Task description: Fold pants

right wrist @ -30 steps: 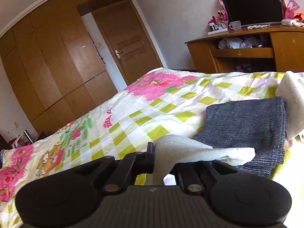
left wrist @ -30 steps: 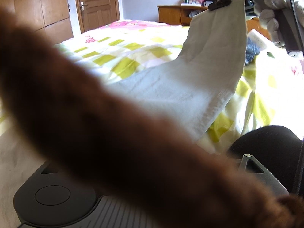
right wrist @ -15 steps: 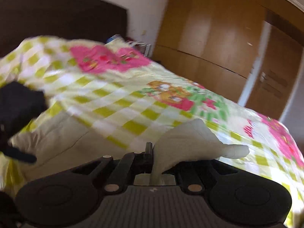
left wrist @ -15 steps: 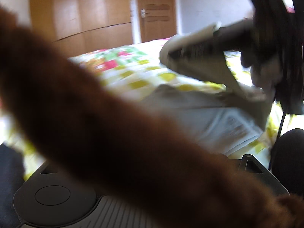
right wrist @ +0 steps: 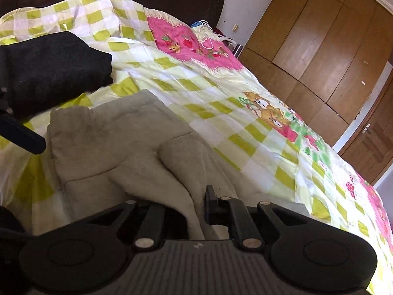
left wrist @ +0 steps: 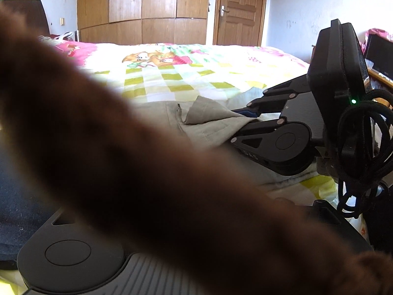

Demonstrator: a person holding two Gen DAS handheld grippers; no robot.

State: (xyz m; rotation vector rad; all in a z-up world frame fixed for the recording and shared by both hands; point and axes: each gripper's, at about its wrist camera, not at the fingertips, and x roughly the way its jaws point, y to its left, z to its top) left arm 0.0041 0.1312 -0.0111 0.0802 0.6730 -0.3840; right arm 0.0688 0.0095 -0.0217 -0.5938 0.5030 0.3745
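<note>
The light grey pants (right wrist: 118, 135) lie folded over on the checked bedspread (right wrist: 221, 93), with a doubled flap (left wrist: 203, 113) on top. My right gripper (right wrist: 181, 206) rests low on them, open, and loose grey cloth lies between its spread fingers. The left wrist view shows the same gripper (left wrist: 242, 121) from the side with its jaws apart. A blurred brown furry band (left wrist: 147, 172) crosses the left wrist view and hides my left gripper's fingers. Only one dark finger (right wrist: 27, 136) of the left gripper shows, at the pants' left edge.
A folded black garment (right wrist: 54, 68) lies on the bed just beyond the pants on the left. Dark blue cloth (left wrist: 14, 196) sits at the left wrist view's left edge. A wooden wardrobe (left wrist: 142, 7) and door (left wrist: 239, 9) stand past the bed.
My right gripper swung across and came down with the grey pant leg, laid it on the rest of the pants, and its jaws went from shut to open. The left view panned left.
</note>
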